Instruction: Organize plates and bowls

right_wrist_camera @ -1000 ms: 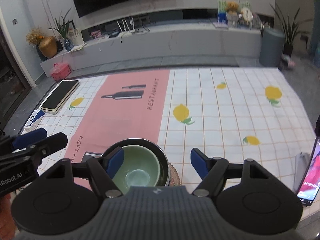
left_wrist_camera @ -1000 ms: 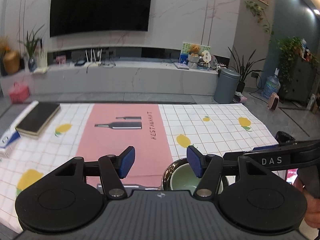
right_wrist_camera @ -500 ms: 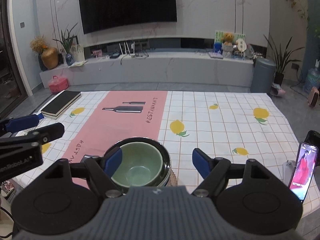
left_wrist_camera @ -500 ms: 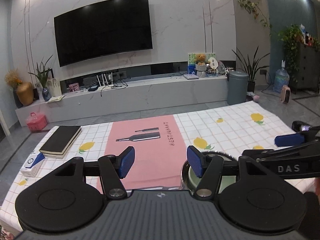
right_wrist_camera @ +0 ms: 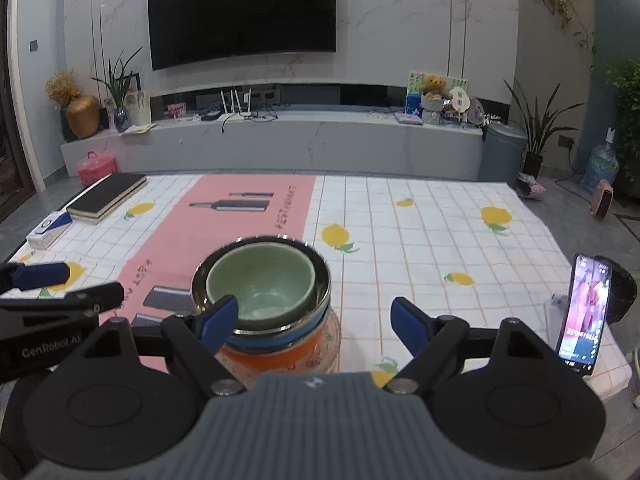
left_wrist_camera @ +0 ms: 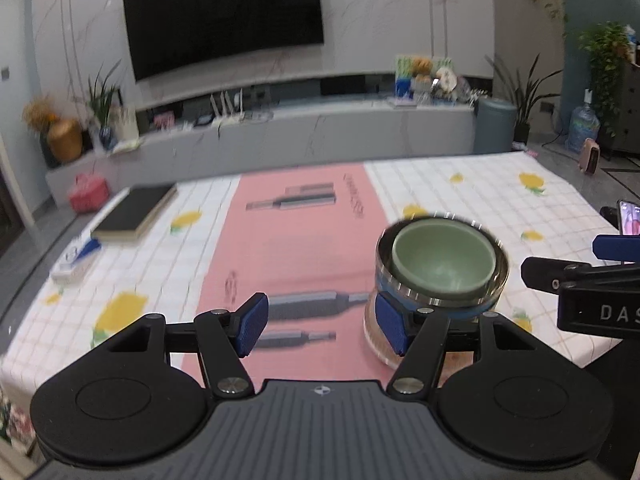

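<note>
A stack of dishes stands near the table's front edge. A pale green bowl (right_wrist_camera: 262, 282) sits on top, inside a shiny metal bowl (right_wrist_camera: 320, 280), over a blue dish (right_wrist_camera: 272, 344), an orange bowl (right_wrist_camera: 276, 358) and a patterned plate (right_wrist_camera: 330, 356). The green bowl also shows in the left wrist view (left_wrist_camera: 442, 260). My left gripper (left_wrist_camera: 320, 326) is open and empty, just left of the stack. My right gripper (right_wrist_camera: 314, 320) is open and empty, above the stack's near right side.
A black notebook (right_wrist_camera: 106, 196) and a small white-and-blue box (right_wrist_camera: 48, 232) lie at the table's far left. A phone (right_wrist_camera: 584, 312) stands lit at the right edge beside a dark cup (right_wrist_camera: 622, 290). The checked lemon tablecloth (right_wrist_camera: 420, 240) has a pink centre strip.
Both grippers have pulled back and up from the stack. The left view now looks down on the bowls from the left. Both stay open.
</note>
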Demonstrator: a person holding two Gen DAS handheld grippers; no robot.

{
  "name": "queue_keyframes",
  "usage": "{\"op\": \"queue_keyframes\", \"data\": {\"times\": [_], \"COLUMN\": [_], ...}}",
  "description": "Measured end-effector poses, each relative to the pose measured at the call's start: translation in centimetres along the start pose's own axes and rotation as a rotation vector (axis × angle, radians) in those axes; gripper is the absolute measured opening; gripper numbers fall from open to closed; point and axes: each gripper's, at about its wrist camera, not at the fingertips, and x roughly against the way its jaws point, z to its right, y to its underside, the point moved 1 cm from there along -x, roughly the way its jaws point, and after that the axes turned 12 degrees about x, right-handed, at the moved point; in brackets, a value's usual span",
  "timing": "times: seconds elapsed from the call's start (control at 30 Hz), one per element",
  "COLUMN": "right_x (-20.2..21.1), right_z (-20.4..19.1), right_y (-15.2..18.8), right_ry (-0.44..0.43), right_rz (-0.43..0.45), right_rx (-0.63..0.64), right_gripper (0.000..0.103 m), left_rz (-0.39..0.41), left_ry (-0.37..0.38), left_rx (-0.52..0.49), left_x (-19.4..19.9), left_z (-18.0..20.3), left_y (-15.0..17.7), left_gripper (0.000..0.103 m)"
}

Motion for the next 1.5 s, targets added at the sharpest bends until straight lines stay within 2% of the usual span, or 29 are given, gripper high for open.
{"op": "queue_keyframes", "data": {"times": [0.1,0.3,1.5], "right_x": [-0.7,-1.4,-2.3], "right_z": [-0.3,-1.1,-1.3], "right_y": [0.4,1.0,1.4], "right_ry": [-0.020,-0.042,-0.041], "right_rz": [-0.024,-0.053,-0.083], "right_rx": [-0.006,0.000,-0.018], "right_gripper": [0.082,0.082,0.083], "left_rz": [-0.027,-0.020,-0.044], "left_ry": [-0.006,-0.005,0.005], "left_rx": [0.029,0.029,0.030], "left_x": [-0.3,-0.4,-1.0], "left_z": [-0.8,-1.0,-1.1], "left_y": [0.5,1.0,1.6], "left_gripper": [0.073,0.074,0.074]}}
